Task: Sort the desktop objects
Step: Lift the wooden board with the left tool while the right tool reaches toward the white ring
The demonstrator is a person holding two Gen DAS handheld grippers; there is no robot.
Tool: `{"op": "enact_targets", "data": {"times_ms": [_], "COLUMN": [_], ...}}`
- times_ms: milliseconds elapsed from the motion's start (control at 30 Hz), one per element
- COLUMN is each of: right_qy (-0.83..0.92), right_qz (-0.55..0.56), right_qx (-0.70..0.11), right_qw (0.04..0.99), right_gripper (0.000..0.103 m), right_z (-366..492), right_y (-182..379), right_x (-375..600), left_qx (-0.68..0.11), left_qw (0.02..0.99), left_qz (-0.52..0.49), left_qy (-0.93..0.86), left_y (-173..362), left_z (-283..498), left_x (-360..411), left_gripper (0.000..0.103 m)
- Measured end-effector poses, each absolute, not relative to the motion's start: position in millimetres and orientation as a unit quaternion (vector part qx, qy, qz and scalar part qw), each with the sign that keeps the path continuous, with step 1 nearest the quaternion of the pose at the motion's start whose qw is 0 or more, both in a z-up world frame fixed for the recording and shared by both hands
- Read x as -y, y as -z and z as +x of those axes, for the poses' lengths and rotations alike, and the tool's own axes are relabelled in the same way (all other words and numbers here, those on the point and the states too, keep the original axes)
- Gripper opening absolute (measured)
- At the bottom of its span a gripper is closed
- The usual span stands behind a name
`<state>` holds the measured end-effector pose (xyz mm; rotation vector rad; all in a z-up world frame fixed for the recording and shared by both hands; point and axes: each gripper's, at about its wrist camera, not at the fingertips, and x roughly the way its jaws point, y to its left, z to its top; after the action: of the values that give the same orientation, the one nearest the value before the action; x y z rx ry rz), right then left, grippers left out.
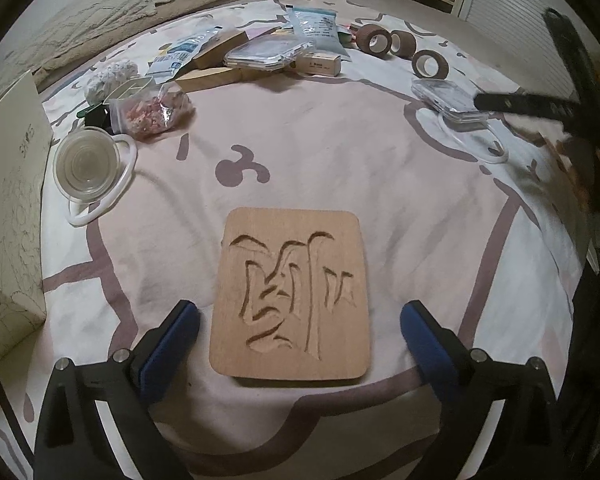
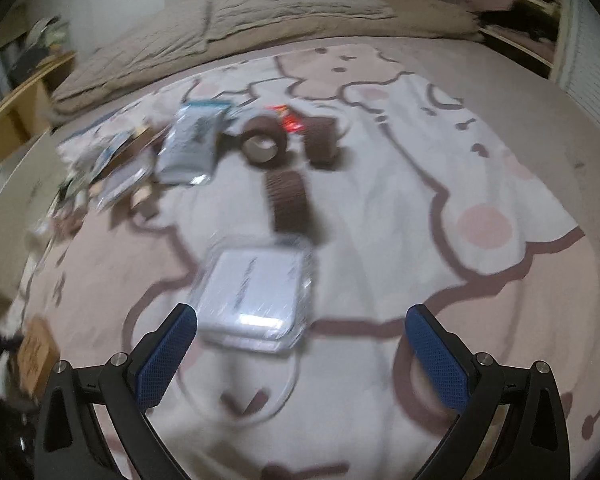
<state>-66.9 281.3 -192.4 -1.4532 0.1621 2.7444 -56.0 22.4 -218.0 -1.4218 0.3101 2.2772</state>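
Observation:
A carved wooden board lies flat on the pink patterned sheet, between the fingers of my open, empty left gripper. My right gripper is open and empty above a clear plastic case that lies on a white ring; the view is blurred by motion. The same case shows at the far right of the left wrist view, with the right gripper's black fingers over it. Three brown tape rolls lie beyond it, also in the right wrist view.
A heap of packets, wooden blocks and a plastic box lies at the back. A bag of pink bits and a clear bowl on a white ring sit at left. A white box stands at the left edge.

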Motion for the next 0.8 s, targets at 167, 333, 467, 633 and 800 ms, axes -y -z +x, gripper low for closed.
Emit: {"op": "enact_targets", "data": {"times_ms": [167, 333, 467, 633, 800], "right_qy": [-0.878, -0.875, -0.874, -0.871, -0.87], "right_qz": [-0.477, -0.482, -0.482, -0.485, -0.486], "right_qx": [-0.03, -0.029, -0.03, -0.044, -0.069], "right_qw": [0.017, 0.04, 0.054, 0.069, 0.053], "right_gripper": [0.103, 0.103, 0.103, 0.103, 0.103], "right_z": [-62, -75, -87, -99, -92], "right_y": [202, 207, 207, 209, 206], "right_x": [-271, -280, -289, -301, -300], "left_qx": [-0.1, -0.087, -0.08, -0.063, -0.061], "left_qw": [0.225, 0.21, 0.199, 0.19, 0.185], "left_qz": [-0.521, -0.521, -0.524, -0.528, -0.528], "left_qy": [-0.818, -0.823, -0.824, -0.825, -0.827], "left_y": [219, 218, 218, 215, 213], "left_z": [-59, -59, -61, -66, -66], "left_x": [-20, -21, -22, -17, -13], "left_gripper": [0.102, 0.102, 0.1, 0.09, 0.082]}}
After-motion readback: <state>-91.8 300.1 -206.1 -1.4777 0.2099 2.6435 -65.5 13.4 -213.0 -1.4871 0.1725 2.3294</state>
